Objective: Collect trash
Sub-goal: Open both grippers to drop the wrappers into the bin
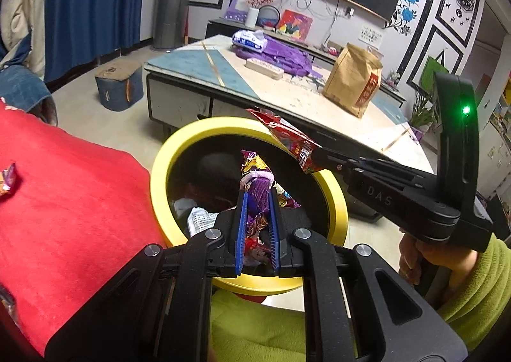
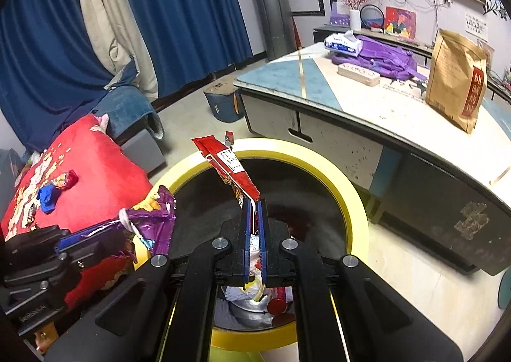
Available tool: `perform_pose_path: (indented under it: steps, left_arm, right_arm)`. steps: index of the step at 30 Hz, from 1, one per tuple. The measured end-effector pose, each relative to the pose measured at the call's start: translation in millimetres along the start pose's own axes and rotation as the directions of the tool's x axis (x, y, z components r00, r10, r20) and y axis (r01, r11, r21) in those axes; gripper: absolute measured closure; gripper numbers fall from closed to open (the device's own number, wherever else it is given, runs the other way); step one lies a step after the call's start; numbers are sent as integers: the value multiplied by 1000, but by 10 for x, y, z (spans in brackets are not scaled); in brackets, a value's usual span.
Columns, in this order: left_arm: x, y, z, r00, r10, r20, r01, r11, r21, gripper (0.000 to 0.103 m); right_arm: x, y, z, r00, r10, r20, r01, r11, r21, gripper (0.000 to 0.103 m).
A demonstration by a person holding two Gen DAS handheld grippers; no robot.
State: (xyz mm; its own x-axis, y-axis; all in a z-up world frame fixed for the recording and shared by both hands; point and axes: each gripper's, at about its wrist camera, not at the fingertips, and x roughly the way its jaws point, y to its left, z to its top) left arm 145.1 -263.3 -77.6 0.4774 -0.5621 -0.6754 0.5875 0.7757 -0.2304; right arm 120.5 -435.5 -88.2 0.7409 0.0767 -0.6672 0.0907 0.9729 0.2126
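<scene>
A brown paper bag (image 2: 457, 80), purple backpack (image 2: 380, 61) and wooden box (image 2: 358, 74) are carried by the table (image 2: 287, 80), the box just before the backpack.

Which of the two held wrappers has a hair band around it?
The purple wrapper in the left gripper; a pale band circles it above the fingertips. The red wrapper in the right gripper has none.

Both wrist views look down along their own fingers, close above the yellow-rimmed bin (image 1: 332, 183) (image 2: 351, 189). Each catches the other gripper. Shared: bin, table (image 1: 287, 96) (image 2: 383, 109), red cushion (image 1: 70, 189) (image 2: 105, 167).
</scene>
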Motion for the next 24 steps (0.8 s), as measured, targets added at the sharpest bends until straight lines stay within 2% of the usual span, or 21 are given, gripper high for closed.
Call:
perform_pose_path:
  steps: [7, 14, 15, 16, 18, 20, 24]
  left_arm:
    - [158, -18, -17, 999, -5, -38, 5, 1000, 8, 95]
    - [271, -1, -29, 997, -12, -74, 12, 1000, 1, 94]
    - [269, 6, -32, 997, -11, -74, 11, 1000, 1, 89]
    - [261, 17, -30, 997, -9, -74, 9, 1000, -4, 77]
    - [253, 36, -26, 997, -13, -72, 12, 1000, -17, 65]
    - [229, 48, -26, 998, -8, -67, 7, 1000, -20, 61]
    - [112, 83, -18, 999, 13, -38, -14, 999, -31, 43]
  right_arm:
    - [101, -84, -29, 999, -9, -31, 10, 1000, 29, 97]
    - [166, -175, -59, 998, 6, -55, -2, 998, 66, 90]
    - [168, -182, -60, 998, 5, -55, -2, 998, 68, 86]
    - [174, -180, -62, 998, 5, -56, -1, 998, 70, 84]
    - [180, -187, -67, 998, 2, -59, 2, 997, 76, 77]
    - [174, -202, -75, 998, -1, -58, 6, 997, 81, 72]
    - [106, -201, -58, 999, -18, -29, 20, 997, 73, 65]
